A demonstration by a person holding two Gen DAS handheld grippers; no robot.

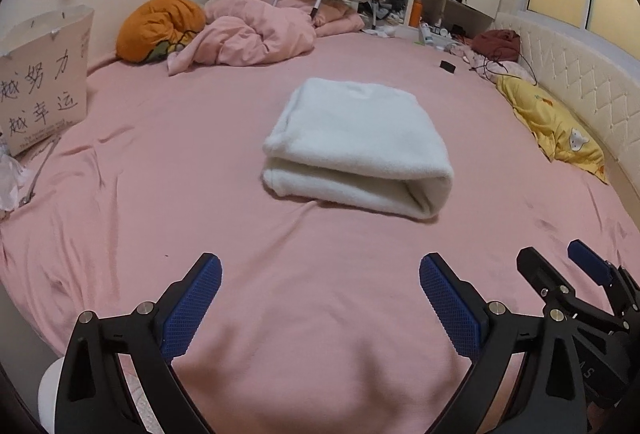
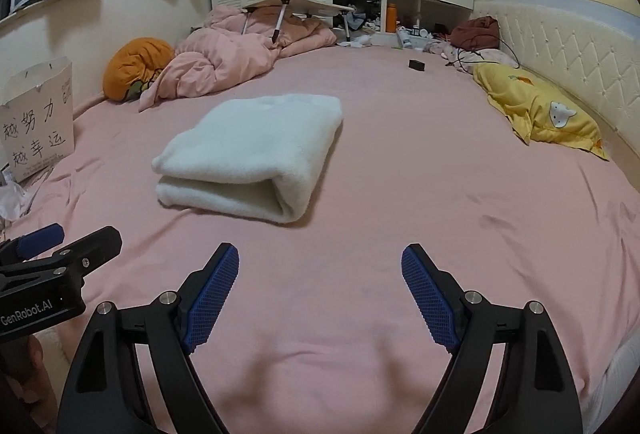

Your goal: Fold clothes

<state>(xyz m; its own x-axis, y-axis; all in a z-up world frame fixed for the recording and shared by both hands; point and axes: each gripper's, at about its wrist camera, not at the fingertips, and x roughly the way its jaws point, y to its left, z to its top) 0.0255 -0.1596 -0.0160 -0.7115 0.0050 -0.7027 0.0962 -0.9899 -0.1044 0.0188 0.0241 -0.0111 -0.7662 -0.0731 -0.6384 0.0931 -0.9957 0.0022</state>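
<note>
White folded garment point(image 1: 356, 145) on pink sheet point(image 1: 200, 193)

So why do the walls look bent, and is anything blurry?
Fisheye lenses: in both wrist views the headboard and walls curve, with dark corners. Left wrist view: folded white garment slightly soft. Right wrist view: soft shadows on the pink sheet beneath the open right claw.
</note>
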